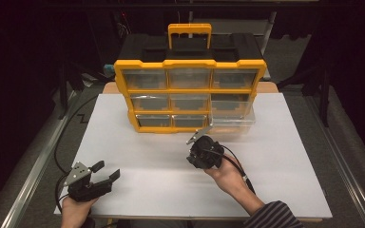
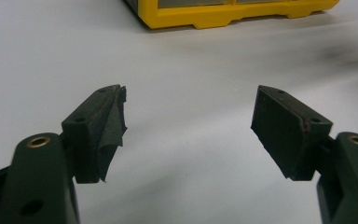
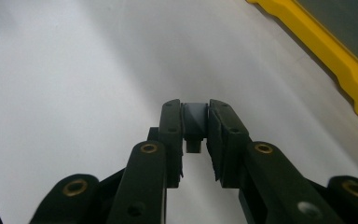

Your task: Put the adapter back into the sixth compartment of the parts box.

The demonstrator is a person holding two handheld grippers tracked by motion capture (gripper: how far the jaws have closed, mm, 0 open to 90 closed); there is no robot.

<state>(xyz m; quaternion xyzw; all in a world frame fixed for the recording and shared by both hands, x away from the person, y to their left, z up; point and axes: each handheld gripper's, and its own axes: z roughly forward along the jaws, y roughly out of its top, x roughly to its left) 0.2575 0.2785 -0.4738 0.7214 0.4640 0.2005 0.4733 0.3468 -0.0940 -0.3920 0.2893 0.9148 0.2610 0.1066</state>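
A yellow organiser [image 1: 190, 88] with clear drawers stands at the back of the white table [image 1: 275, 161]. Its bottom right drawer [image 1: 232, 122] is pulled out. Just in front of that drawer, a hand holds my right gripper [image 1: 203, 153] above the table. In the right gripper view, the right gripper [image 3: 196, 106] is shut on a small grey block [image 3: 195, 120], with the organiser's yellow edge [image 3: 340, 65] to the right. My left gripper [image 1: 107, 169] rests near the front left corner, open. Nothing lies between the left gripper's [image 2: 189, 100] jaws; the organiser's yellow base [image 2: 223, 16] lies beyond.
The organiser's yellow handle [image 1: 189, 34] stands up at the back. Black cables [image 1: 62, 142] trail off the table's left side and from the right gripper along the forearm. Dark floor and metal rails surround the table.
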